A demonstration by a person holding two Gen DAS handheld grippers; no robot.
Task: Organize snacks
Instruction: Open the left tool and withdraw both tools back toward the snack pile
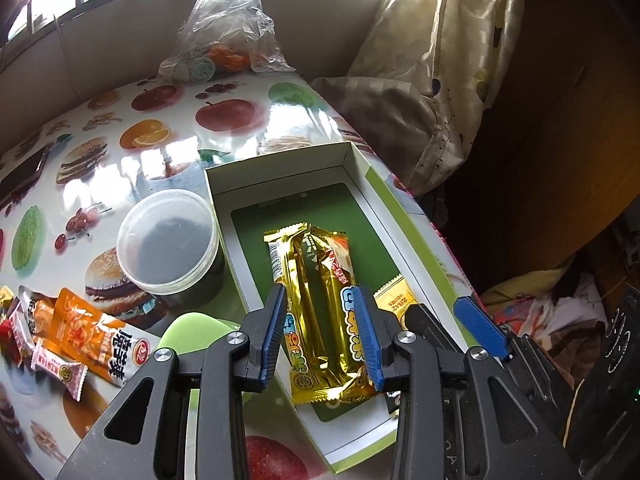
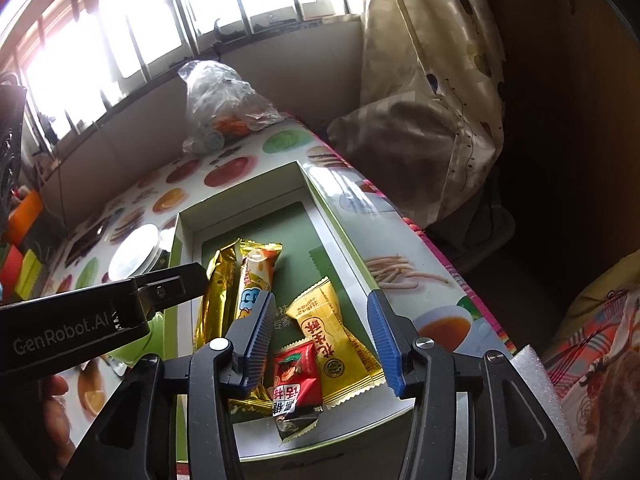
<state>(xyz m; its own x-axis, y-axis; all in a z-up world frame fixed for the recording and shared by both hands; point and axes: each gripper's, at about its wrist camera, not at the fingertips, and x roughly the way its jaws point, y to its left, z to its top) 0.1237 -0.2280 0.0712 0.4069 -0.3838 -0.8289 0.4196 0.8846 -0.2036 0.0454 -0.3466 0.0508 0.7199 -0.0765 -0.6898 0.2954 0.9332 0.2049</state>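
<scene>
A shallow white box (image 1: 280, 164) with a green floor lies on the fruit-print table. Two long bars rest in it side by side, a gold one (image 1: 304, 280) and an orange-and-white one (image 1: 340, 272). My left gripper (image 1: 320, 336) stands open astride them, its blue pads beside the wrappers without squeezing them. In the right wrist view the box (image 2: 240, 188) also holds a yellow packet (image 2: 332, 332) and a red packet (image 2: 296, 380). My right gripper (image 2: 322, 340) hangs open over these two, gripping nothing. The left gripper's black finger (image 2: 172, 284) reaches in from the left next to the gold bar (image 2: 218, 292).
A round lidded tub (image 1: 168, 236) stands left of the box. Several loose snack packets (image 1: 80, 332) lie at the near left. A clear plastic bag (image 1: 224, 32) with oranges sits at the far edge, a phone (image 1: 20, 176) far left. The table ends just right of the box, by a curtain (image 1: 440, 60).
</scene>
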